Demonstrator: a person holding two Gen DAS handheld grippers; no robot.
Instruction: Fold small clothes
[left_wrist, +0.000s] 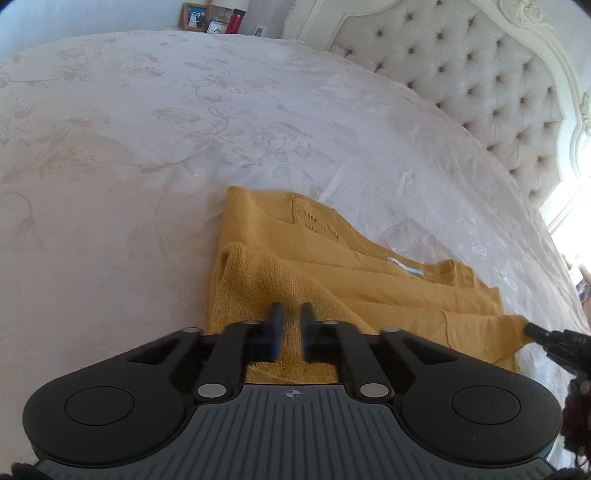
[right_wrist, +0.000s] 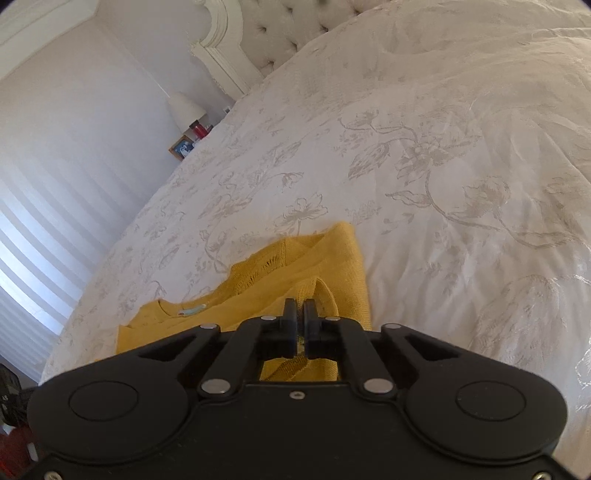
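Already half folded, the yellow sweater (left_wrist: 332, 273) lies flat on the bed (left_wrist: 147, 147), close to its near edge and well short of the headboard (left_wrist: 480, 74). Its neck label (left_wrist: 406, 266) faces up.

Left tool (left_wrist: 291, 317): drawn in narrow on a ridge of knit at the sweater's near hem. A slim gap shows between the jaws, so the bite looks shallow.

Right tool (right_wrist: 300, 310): nearly shut, with a sliver of yellow pinched between the pads. The left wrist view shows that corner pulled to a point.

Step in hand, as I judge it: carry the near hem over toward the neck.
- Lift both corners together and keep them level, or the fold line will skew.
- Keep the hem taut between the tools; loose knit sags and bunches.
- Lay it down edge to edge before letting go.

Risk: the open knit could stretch or slip from the shallow left bite.

Around: a lamp (right_wrist: 184, 107), a red bottle (left_wrist: 236, 18) and a photo frame (left_wrist: 194, 15) stand beyond the bed's far edge — well apart. Nothing on the bedcover blocks the fold.
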